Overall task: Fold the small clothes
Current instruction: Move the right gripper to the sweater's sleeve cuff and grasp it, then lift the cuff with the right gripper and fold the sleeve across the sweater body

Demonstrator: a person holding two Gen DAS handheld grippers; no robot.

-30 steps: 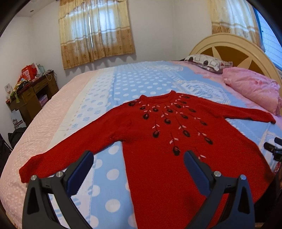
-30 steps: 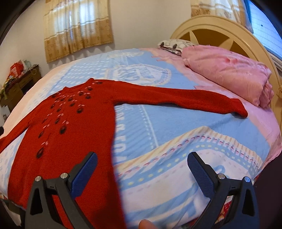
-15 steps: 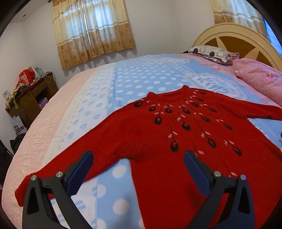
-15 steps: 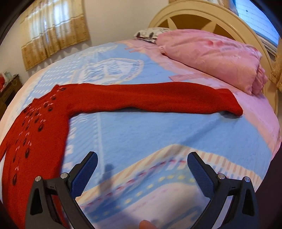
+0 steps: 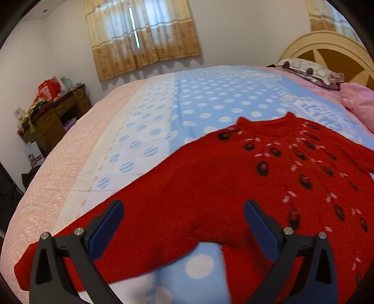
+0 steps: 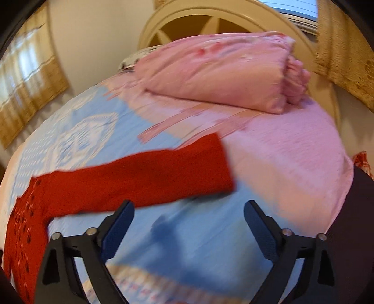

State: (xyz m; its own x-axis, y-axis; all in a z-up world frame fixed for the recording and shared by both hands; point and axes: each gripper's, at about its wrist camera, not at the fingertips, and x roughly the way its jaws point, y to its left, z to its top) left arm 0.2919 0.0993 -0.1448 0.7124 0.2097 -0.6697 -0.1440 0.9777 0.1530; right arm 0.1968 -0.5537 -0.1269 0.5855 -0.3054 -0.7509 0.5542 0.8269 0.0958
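Note:
A red knit sweater with black and white flower marks lies flat and face up on the bed, sleeves spread out. My left gripper is open and empty, just above the sweater's left sleeve near the armpit. In the right wrist view the other sleeve stretches across the blue bedspread, its cuff at the right. My right gripper is open and empty, a little in front of that sleeve, over bare bedspread.
The bed has a blue dotted and pink bedspread. A folded pink quilt and a patterned pillow lie by the cream headboard. A wooden desk with clutter stands at the left wall.
Both grippers have moved forward and lower toward the sweater. The left one came over the left sleeve; the right one swung right toward the right sleeve's cuff end. Jaws stay open.

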